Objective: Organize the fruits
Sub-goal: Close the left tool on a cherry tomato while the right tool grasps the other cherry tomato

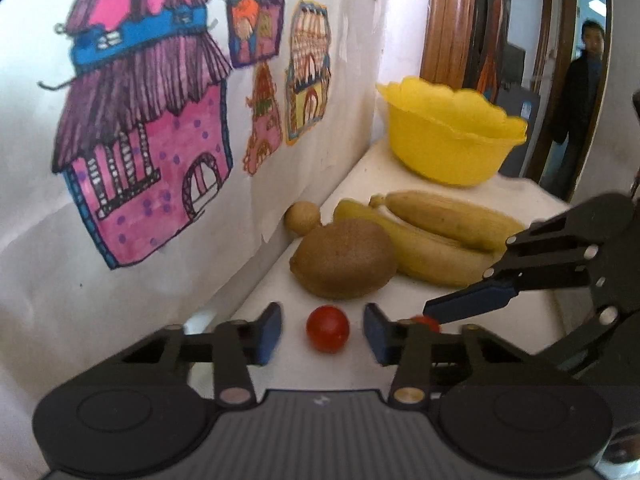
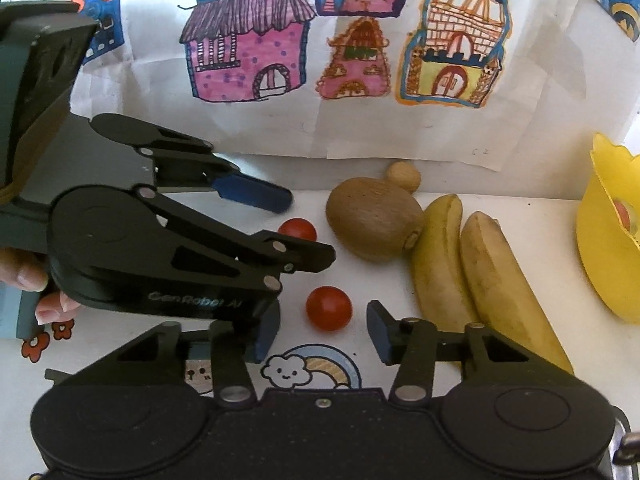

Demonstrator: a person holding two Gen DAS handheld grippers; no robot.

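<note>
Crayon house drawings (image 2: 256, 44) are seen taped behind the white tabletop (image 2: 560, 280). A fuzzy brown kiwi (image 1: 344, 258), two speckled bananas (image 1: 436, 232), a small tan ball (image 1: 302, 216) and a scalloped yellow plastic bowl (image 1: 452, 132) are ranged beyond. One glossy cherry tomato (image 1: 327, 328) is framed between the left gripper (image 1: 323, 334)'s wide jaws, untouched; another tomato (image 2: 329, 308) lies between the right gripper (image 2: 323, 330)'s wide jaws.

On the black side of the left gripper (image 2: 276, 240), seen from the right wrist camera, pale letters read "GenRobot AI". On the white paper with drawings (image 2: 460, 136), near its lower edge, there is a small handwritten mark which looks like "52", but it is too faint to be sure.
</note>
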